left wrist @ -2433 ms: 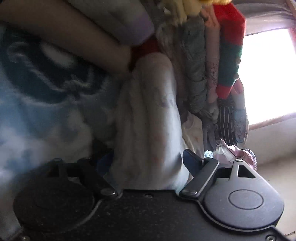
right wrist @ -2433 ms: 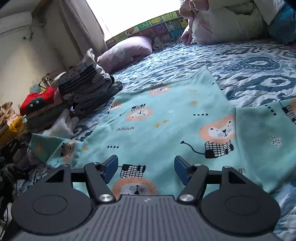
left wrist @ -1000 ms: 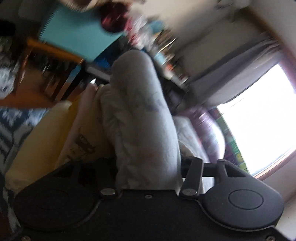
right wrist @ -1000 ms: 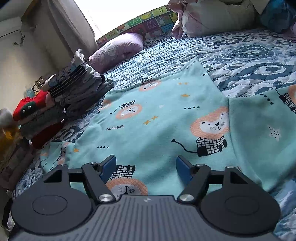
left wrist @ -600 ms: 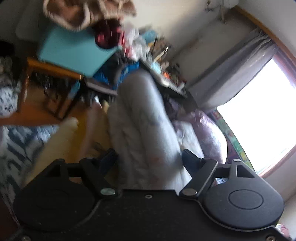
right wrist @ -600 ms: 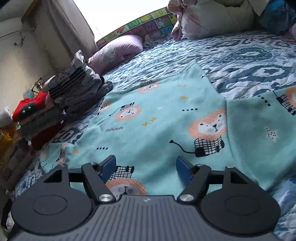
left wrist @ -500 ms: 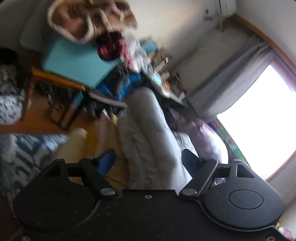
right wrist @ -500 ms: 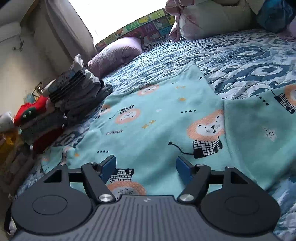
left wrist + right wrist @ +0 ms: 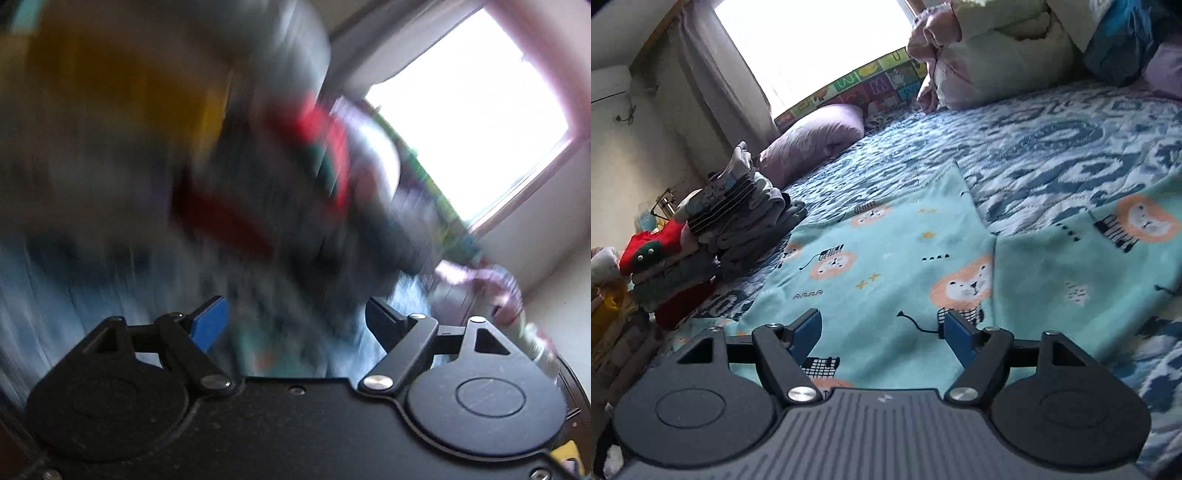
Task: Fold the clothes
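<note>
The left gripper (image 9: 295, 317) gapes empty, its view smeared beyond a red blur. The right gripper (image 9: 881, 332), wide and empty, hovers over the teal lion-print garment (image 9: 905, 258) spread across the blue quilt (image 9: 1052, 140); folded clothes (image 9: 738, 218) stack at its left.

the left hand-held gripper (image 9: 295, 317) no longer holds the pale folded garment; its jaws now stand apart and empty, its view swung into blur toward the clothes stack (image 9: 295, 177), centre frame.
</note>
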